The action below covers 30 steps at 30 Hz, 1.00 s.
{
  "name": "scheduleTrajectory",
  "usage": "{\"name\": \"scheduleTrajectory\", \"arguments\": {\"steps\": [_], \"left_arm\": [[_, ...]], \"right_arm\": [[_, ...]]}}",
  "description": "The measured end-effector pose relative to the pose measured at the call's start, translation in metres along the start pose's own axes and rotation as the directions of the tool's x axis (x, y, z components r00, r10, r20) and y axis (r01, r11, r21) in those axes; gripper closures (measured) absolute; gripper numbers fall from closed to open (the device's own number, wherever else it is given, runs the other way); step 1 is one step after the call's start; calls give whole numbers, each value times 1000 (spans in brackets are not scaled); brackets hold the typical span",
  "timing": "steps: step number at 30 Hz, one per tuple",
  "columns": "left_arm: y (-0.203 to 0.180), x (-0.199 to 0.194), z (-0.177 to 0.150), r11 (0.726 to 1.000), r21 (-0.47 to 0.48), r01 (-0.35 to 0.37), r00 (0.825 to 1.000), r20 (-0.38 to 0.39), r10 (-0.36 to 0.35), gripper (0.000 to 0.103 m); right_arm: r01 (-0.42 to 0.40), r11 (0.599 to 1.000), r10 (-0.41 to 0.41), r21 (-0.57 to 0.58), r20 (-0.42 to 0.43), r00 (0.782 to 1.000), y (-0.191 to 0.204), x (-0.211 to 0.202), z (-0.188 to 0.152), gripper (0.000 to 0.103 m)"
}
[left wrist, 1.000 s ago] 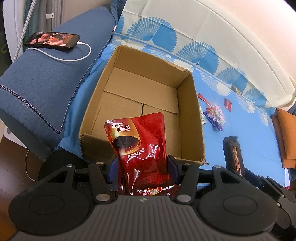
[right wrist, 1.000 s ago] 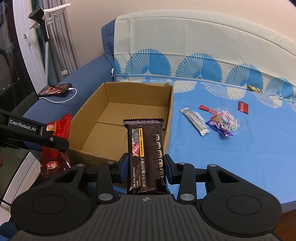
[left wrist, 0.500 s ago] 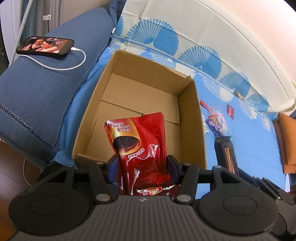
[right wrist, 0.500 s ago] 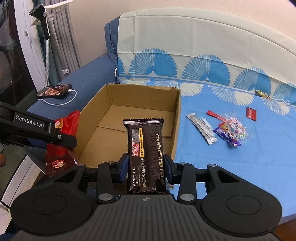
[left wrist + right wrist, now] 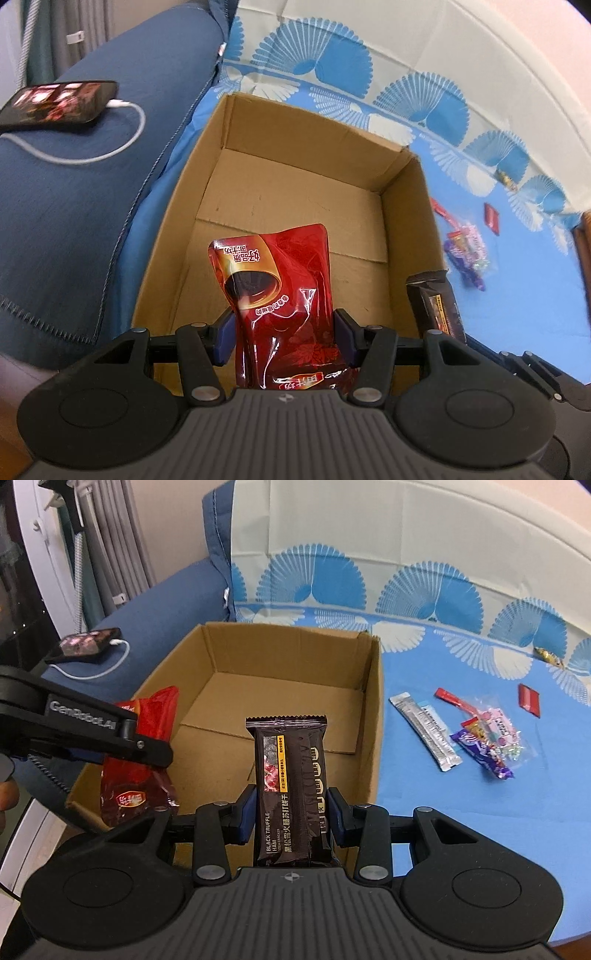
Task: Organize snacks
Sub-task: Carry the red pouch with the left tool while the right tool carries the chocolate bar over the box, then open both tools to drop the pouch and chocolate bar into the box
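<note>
My left gripper (image 5: 282, 338) is shut on a red snack pouch (image 5: 277, 291) and holds it over the near edge of an open cardboard box (image 5: 295, 206). My right gripper (image 5: 291, 814) is shut on a dark brown cracker pack (image 5: 291, 794) and holds it upright above the box's near right part (image 5: 373, 738). In the right wrist view the left gripper (image 5: 122, 738) and the red pouch (image 5: 140, 771) hang at the box's near left corner. The cracker pack also shows at the right in the left wrist view (image 5: 436, 306). The box holds nothing.
Loose snacks lie on the blue sheet right of the box: a silver stick pack (image 5: 424, 734), a clear candy bag (image 5: 487, 738), a red sachet (image 5: 529, 699), a red stick (image 5: 452, 698). A charging phone (image 5: 59, 101) lies on the blue sofa arm at the left.
Both grippers have moved forward over the box with their packs still held. The box looms larger and the loose snacks have shifted right in both views.
</note>
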<state>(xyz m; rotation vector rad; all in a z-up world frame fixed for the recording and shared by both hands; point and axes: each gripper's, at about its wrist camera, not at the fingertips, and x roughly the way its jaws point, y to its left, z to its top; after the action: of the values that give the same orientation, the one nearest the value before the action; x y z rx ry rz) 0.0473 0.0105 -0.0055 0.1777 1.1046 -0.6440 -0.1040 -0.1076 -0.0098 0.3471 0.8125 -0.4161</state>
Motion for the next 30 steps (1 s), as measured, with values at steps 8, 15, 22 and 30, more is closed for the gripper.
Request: {"name": "scheduleTrajectory", "arguments": {"steps": [8,15,22,30], "left_arm": [[-3,56,17,997,51,-59,996,-60,62,43],[-3,87,23,992,83,-92,990,-95,100,43],[-2,104,24,986,106,-125,985,-110,136,40],[3,86,30,979,87,-184,981,-42,188,0]], "right_arm": [[8,1000,-7,7,-63,998,-3,51,8,61],[10,1000,-9,6,-98,995,-8,84,12,61],[13,1000,-15,-11,-94,995,-8,98,15,61],[20,1000,-20,5,-33,999,-11,82,23,25]]}}
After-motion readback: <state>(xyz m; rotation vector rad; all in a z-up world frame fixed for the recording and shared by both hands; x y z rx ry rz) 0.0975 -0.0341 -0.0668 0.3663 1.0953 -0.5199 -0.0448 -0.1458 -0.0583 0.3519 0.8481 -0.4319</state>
